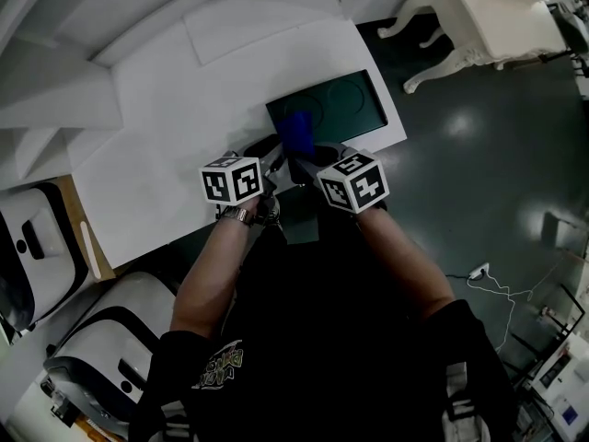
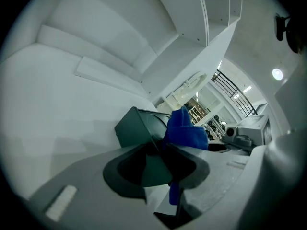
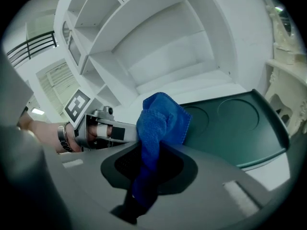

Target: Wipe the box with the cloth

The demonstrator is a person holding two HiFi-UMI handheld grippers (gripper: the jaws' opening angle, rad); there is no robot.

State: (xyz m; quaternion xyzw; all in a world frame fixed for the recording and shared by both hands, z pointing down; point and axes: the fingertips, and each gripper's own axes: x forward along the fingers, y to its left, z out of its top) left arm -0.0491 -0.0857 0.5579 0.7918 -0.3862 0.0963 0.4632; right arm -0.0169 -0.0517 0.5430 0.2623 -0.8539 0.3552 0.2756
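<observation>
A flat dark green box (image 1: pixel 345 104) with two round recesses lies at the near right edge of the white table (image 1: pixel 175 109). A blue cloth (image 1: pixel 296 132) stands bunched over the box's near left part. My right gripper (image 3: pixel 146 171) is shut on the cloth (image 3: pixel 160 121), which hangs down between its jaws, with the box (image 3: pixel 235 123) just beyond. My left gripper (image 2: pixel 158 164) is shut on the near corner of the box (image 2: pixel 132 126); the cloth (image 2: pixel 184 128) shows right beside it. In the head view both grippers sit side by side at the table's edge, their tips hidden under the marker cubes.
White shelves (image 3: pixel 144 37) rise behind the table. A white carved piece of furniture (image 1: pixel 488 17) stands on the dark floor to the far right. White rounded machines (image 1: pixel 37 247) sit low on the left. A cable with a plug (image 1: pixel 483 274) lies on the floor at right.
</observation>
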